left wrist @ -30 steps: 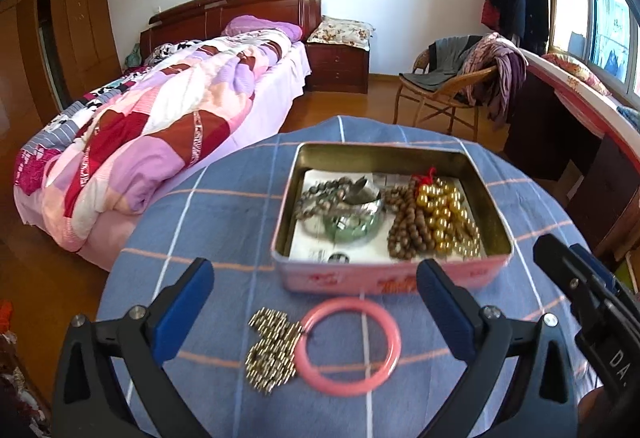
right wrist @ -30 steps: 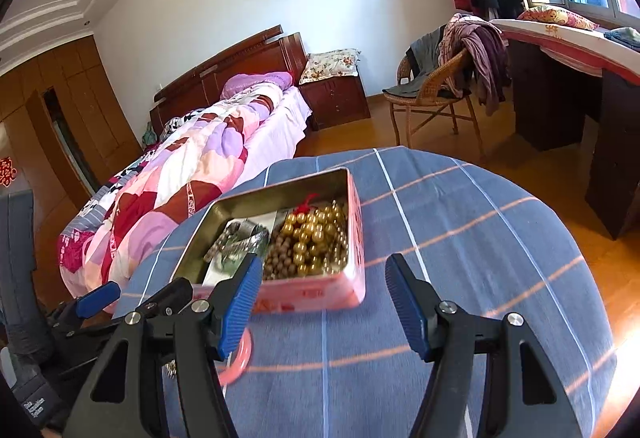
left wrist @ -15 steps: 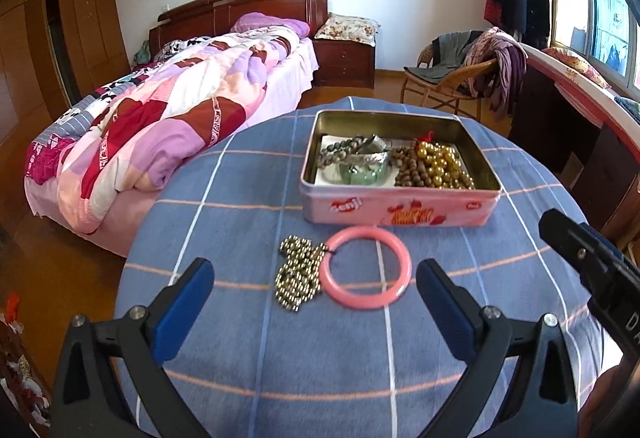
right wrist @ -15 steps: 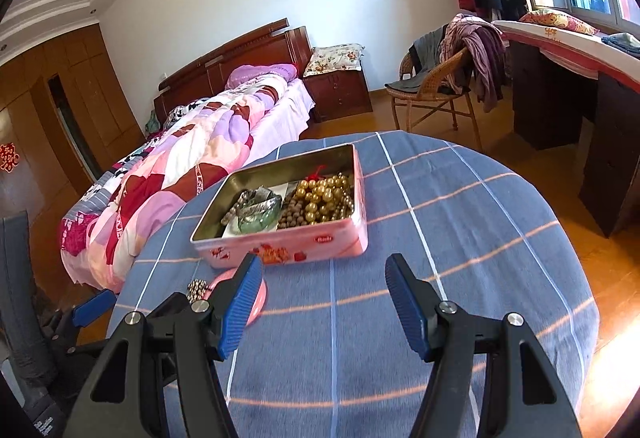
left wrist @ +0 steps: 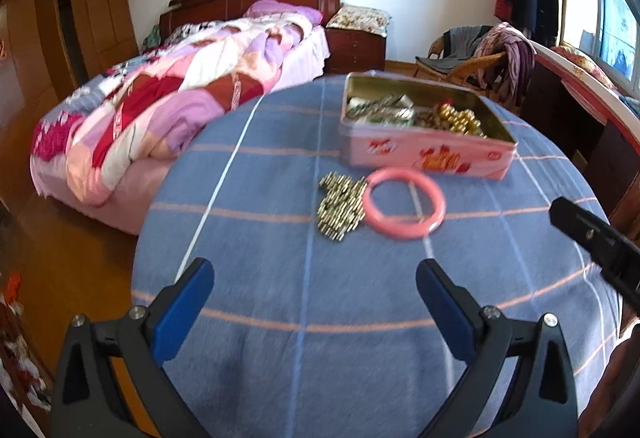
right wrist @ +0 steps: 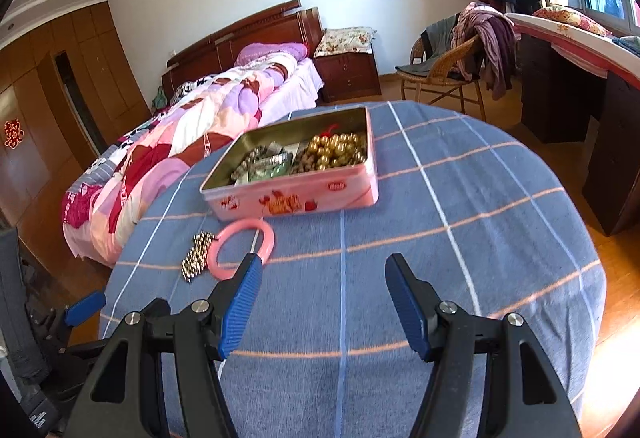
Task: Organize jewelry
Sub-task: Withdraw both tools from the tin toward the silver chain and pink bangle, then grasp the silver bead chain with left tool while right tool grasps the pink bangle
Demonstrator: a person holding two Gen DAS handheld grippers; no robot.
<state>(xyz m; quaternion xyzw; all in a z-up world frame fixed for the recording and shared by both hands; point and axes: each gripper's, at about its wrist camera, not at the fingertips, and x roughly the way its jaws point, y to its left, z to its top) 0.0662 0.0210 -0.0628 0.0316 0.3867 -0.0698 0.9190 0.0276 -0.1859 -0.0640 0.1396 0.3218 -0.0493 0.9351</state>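
A pink tin box stands open on the round table, holding gold beads, brown beads and a green bangle. In front of it lie a pink bangle and a heap of small metal beads, touching each other. My left gripper hangs open over bare cloth, well short of the bangle. My right gripper is open too, with nothing between its fingers; its left finger overlaps the bangle's near rim in that view.
The table wears a blue cloth with white and orange lines. A bed with a patchwork quilt lies at the left, a wicker chair with clothes behind, a dark desk at the right. The right gripper's body shows at the left view's right edge.
Both grippers have drawn back toward me from the tin. The box, bangle and bead heap now sit farther away in both views. Neither gripper's jaws changed.
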